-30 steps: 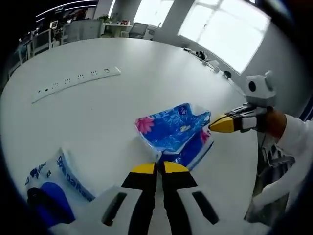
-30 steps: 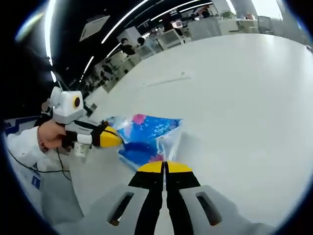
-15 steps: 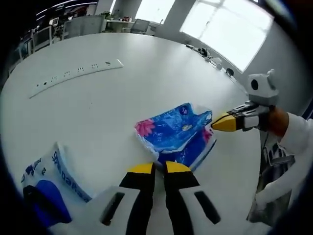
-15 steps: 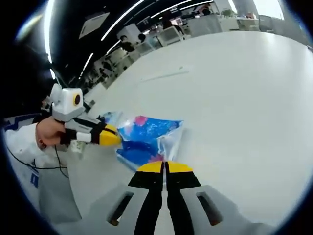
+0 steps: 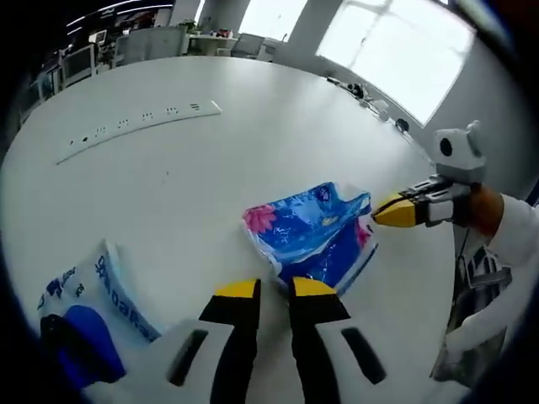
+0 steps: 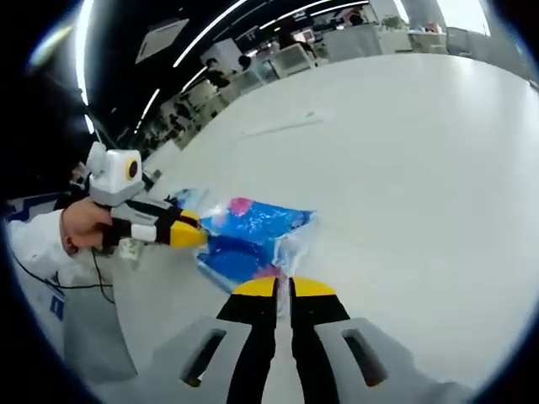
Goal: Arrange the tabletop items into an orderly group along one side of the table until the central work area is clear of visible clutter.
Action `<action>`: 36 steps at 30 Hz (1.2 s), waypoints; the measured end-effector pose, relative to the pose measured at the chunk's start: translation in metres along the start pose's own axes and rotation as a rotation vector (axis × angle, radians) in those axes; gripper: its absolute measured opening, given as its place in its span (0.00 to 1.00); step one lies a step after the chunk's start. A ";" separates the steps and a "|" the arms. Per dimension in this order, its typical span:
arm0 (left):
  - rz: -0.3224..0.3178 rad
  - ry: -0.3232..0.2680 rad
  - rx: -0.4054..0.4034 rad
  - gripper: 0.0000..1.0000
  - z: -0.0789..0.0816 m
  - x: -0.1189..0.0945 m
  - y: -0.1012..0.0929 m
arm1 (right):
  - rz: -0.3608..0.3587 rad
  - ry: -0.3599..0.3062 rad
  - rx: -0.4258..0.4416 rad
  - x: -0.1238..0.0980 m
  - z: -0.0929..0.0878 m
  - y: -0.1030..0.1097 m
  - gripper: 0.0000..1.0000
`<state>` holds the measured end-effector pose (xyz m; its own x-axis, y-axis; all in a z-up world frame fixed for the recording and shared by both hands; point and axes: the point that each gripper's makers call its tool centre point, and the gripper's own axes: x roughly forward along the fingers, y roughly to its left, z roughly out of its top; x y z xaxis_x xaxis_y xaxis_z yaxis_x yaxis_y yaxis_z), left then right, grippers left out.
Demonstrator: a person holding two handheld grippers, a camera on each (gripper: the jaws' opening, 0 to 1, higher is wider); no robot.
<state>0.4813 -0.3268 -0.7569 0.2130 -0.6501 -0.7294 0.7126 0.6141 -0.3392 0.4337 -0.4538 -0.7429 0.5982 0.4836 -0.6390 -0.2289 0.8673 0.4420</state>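
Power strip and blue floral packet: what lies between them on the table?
Nothing: in the left gripper view, bare white table separates the power strip from the blue floral packet.

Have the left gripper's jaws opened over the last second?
Yes. The left gripper now shows a gap between its tips, above the blue tissue pack; a second ago they touched.

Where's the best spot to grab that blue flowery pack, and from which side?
Probably the loose film at an end of the blue pack, not its broad top: it lies flat on the table, soft and wide. Come in low from an end, as the left gripper and right gripper already sit.
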 end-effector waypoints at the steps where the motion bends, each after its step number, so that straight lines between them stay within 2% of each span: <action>1: 0.002 0.002 -0.003 0.11 -0.001 0.000 0.001 | -0.004 0.001 0.005 0.000 0.000 -0.001 0.07; 10: -0.005 -0.012 -0.011 0.12 0.001 -0.002 -0.003 | -0.010 -0.012 -0.003 -0.002 0.002 -0.001 0.09; 16: -0.010 -0.016 -0.003 0.21 0.002 -0.004 -0.006 | -0.010 -0.012 -0.012 -0.003 0.002 0.000 0.14; 30: -0.013 -0.058 0.024 0.32 0.012 -0.017 -0.010 | -0.033 -0.033 -0.045 -0.011 0.008 0.002 0.26; 36: -0.014 -0.075 0.038 0.36 0.015 -0.026 -0.014 | -0.033 -0.048 -0.050 -0.015 0.012 0.007 0.26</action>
<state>0.4756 -0.3251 -0.7240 0.2513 -0.6911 -0.6777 0.7404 0.5882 -0.3253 0.4321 -0.4562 -0.7224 0.6420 0.4493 -0.6212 -0.2461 0.8882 0.3880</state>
